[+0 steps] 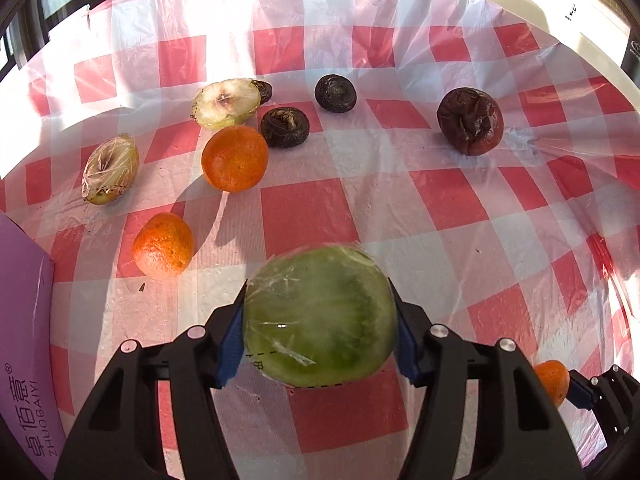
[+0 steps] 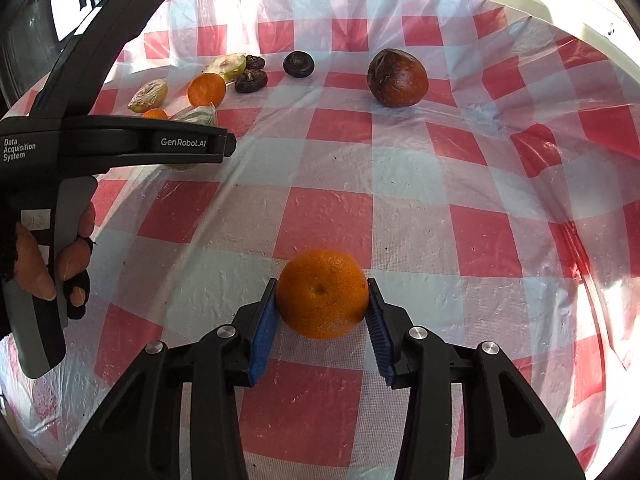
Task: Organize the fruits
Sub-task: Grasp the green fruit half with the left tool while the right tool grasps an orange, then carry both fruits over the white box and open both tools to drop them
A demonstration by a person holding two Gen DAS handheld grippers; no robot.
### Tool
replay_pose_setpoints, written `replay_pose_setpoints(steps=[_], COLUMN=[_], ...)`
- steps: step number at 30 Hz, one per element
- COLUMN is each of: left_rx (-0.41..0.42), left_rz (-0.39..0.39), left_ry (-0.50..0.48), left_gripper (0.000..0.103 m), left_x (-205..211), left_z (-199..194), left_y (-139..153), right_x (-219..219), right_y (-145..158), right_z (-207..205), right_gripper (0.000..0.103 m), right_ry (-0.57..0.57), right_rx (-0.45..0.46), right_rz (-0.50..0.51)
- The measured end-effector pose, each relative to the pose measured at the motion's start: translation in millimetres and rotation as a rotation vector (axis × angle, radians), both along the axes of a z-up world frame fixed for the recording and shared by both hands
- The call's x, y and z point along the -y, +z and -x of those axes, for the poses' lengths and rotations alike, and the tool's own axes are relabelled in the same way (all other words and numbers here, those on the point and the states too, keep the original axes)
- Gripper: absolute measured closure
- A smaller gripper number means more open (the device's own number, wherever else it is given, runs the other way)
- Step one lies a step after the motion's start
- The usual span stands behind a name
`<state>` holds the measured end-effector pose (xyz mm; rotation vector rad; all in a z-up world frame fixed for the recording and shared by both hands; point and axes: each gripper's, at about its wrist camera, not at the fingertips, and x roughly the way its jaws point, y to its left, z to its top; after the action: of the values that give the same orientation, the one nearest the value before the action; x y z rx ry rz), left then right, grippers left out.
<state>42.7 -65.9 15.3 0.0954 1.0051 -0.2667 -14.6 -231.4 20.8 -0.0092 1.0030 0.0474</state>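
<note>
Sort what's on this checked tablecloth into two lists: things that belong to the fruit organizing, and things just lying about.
Job:
wrapped green fruit half in left gripper
orange in right gripper
two loose oranges
two pale cut halves
dark wrinkled fruits

Lying about:
purple box
tablecloth

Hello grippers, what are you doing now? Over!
Left gripper shut on plastic-wrapped green fruit half. Right gripper shut on round orange mandarin. Nothing blocking.
</note>
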Motion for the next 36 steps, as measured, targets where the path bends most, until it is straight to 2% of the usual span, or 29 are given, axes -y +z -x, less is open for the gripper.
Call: replay_pose_setpoints(steps=[2, 5, 10, 13, 17, 22, 28, 36], left_rx=[-0.020, -0.069, -0.118, -0.105, -0.047, 0.004, 0.053, 0.088], left_rz=[-0.026, -0.013, -0.065, -0.064, -0.071, -0.023, 0.005, -0.032], left_ry=[-0.007, -0.015, -0.109, -0.159, -0.208, -0.230, -0.217, -0.133], left_gripper=[0.042, 0.042, 0.042, 0.042, 0.042, 0.042, 0.042, 0.042], left_x=[-9.5, -29.7, -49.8, -59.1, -62.8, -81.2, -125.0, -203.7], left_z=[27.3, 68.3, 106.2, 106.8, 100.6, 99.6, 94.3, 88.6], left_y=[-1.5, 3.8, 13.4, 31.8, 65.7, 102.2, 128.2, 138.6], right_x=[-0.9, -3.7, -12.2, -16.0, -29.4, -55.5, -99.9, -171.8], right_y=[0.9, 2.6, 9.6, 14.9, 28.5, 49.4, 72.1, 106.7], right_z=[5.9, 18.1, 39.4, 48.7, 48.7, 42.3, 35.2, 22.7], right_gripper=[0.061, 0.061, 0.062, 0.062, 0.062, 0.062, 0.062, 0.061], right_ry=[-0.006, -0.007, -0.048, -0.113, -0.151, -0.170, -0.139, -0.036], right_rx=[-0.021, -0.050, -0.087, -0.099, -0.089, -0.049, -0.008, 0.075], right_rz=[-0.006, 0.002, 0.012, -0.020, -0.047, -0.075, -0.084, -0.125])
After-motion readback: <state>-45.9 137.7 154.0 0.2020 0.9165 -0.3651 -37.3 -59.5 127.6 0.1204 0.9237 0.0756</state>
